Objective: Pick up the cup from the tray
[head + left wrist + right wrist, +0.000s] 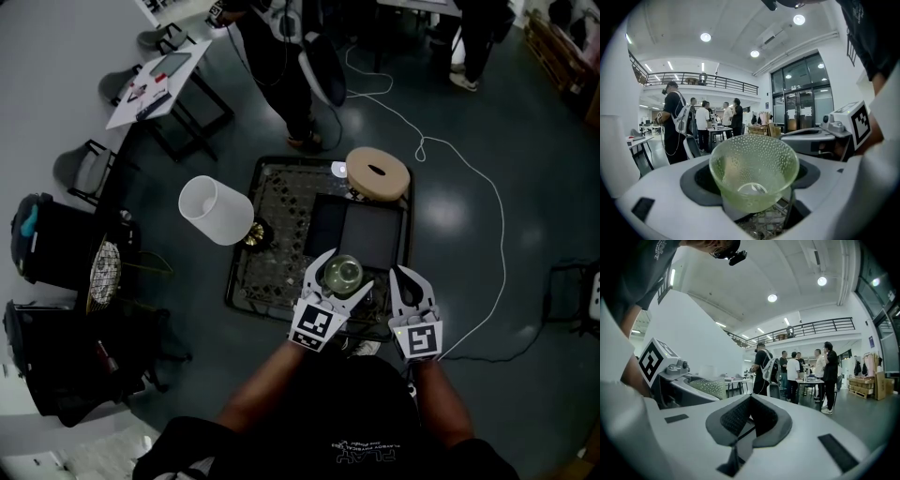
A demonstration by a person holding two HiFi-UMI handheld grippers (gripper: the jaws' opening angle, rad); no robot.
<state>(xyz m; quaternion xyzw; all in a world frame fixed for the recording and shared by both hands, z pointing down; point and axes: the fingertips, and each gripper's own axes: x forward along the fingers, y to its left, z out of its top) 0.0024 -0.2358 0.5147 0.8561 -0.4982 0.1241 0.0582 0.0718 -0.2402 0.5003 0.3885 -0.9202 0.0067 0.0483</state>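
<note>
Pick mostly done. The left gripper (752,179) was clamped on the green glass cup (340,273), which looked raised over the tray's (232,296) near edge, with mesh showing under it. The right gripper (749,419) - jaws pressed together, nothing in them - sat just beside the cup. Left to do - carry it fully clear of the tray.

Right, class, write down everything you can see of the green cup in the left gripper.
The cup is a small, bowl-shaped tumbler of pale green, see-through material that looks like glass. Its wall is covered in tiny raised dots, its rim is wide and round, and its base is narrower and smooth. It is empty, with its mouth facing up. The left gripper is shut on it, dark pads against both sides. It sits over the near part of the tray; whether it touches the tray cannot be told.
</note>
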